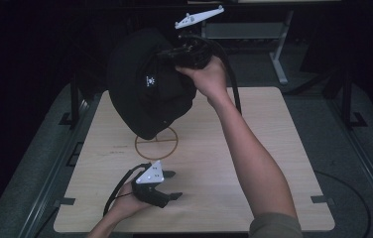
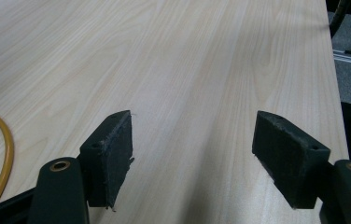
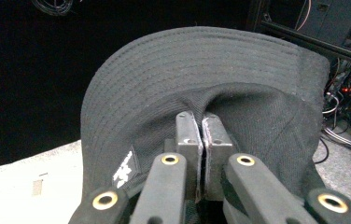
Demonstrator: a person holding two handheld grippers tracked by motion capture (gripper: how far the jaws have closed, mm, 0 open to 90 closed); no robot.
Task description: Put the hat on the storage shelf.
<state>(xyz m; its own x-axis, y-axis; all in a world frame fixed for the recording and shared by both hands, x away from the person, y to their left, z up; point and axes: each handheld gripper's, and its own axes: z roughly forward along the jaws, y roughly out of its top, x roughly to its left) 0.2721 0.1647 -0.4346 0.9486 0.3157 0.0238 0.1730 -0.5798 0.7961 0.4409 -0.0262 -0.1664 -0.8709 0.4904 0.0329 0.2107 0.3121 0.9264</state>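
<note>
Black bucket hat (image 1: 147, 84) hangs pinched in the right hand-held gripper (image 1: 174, 55), above the table (image 1: 254, 148).

Pale wood-grain table top (image 1: 274, 148) w/ rounded corners, orange circle w/ cross lines (image 1: 156, 144) marked near its centre. Table sits on a dark metal frame w/ black brackets (image 1: 69, 119) at the sides. Grey carpet floor (image 1: 323, 134) around it; a thin black cable (image 1: 353, 191) loops on the floor at right. Behind: grey metal desk leg (image 1: 279, 57) & crossbar. Room mostly dark, light falls on table only.
</note>
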